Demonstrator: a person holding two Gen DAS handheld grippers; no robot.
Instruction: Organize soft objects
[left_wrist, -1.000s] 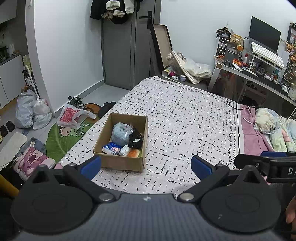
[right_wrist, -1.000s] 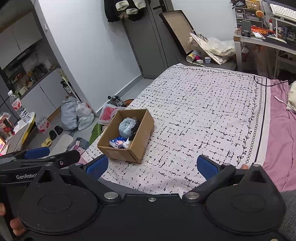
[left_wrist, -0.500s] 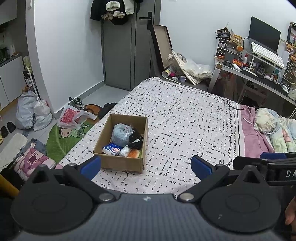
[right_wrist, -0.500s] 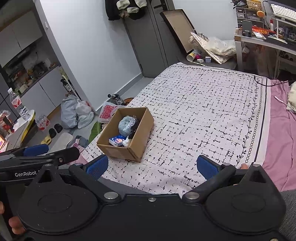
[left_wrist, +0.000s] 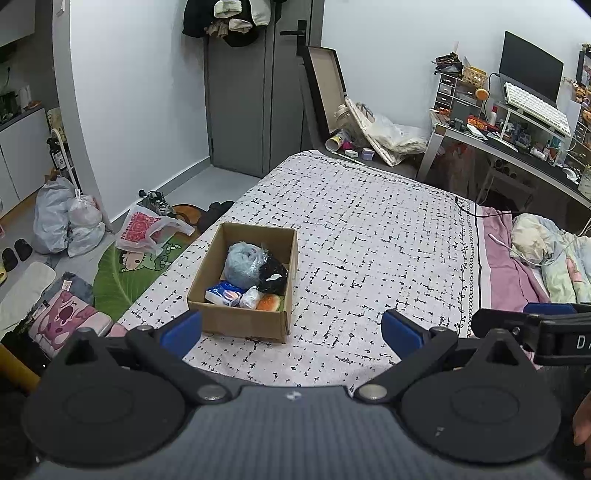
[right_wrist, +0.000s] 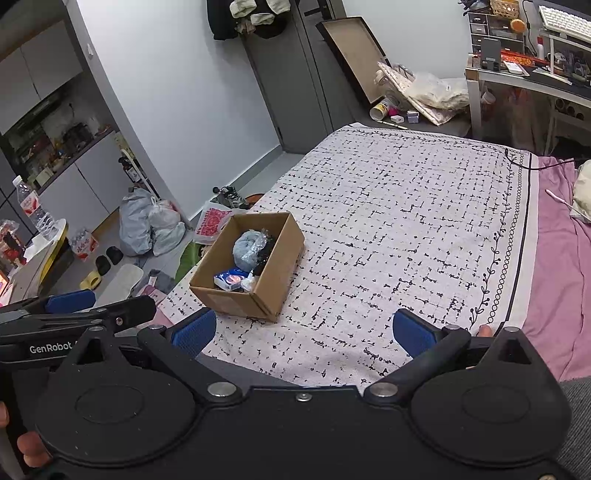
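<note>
An open cardboard box (left_wrist: 207, 291) (right_wrist: 275, 236) stands on the bed near its left edge. It holds a grey-blue bundle in clear plastic (left_wrist: 240, 260) (right_wrist: 246, 246), a black bag (left_wrist: 272, 274), a blue and white tissue pack (left_wrist: 222, 294) (right_wrist: 231, 277), a small white packet (left_wrist: 250, 298) and an orange and green soft piece (left_wrist: 270, 303). My left gripper (left_wrist: 291, 328) is open and empty, held back from the box. My right gripper (right_wrist: 303, 330) is open and empty, also back from the box.
The bed has a white black-patterned cover (left_wrist: 369, 236) and pink sheet (left_wrist: 509, 266). Crumpled bedding (left_wrist: 546, 251) lies at the right. Plastic bags (left_wrist: 66, 221), shoes and mats cover the floor at the left. A cluttered desk (left_wrist: 517, 140) stands at the back right.
Both grippers have drifted only slightly; the box looks a touch further off in the right wrist view. Both stay open and empty.
</note>
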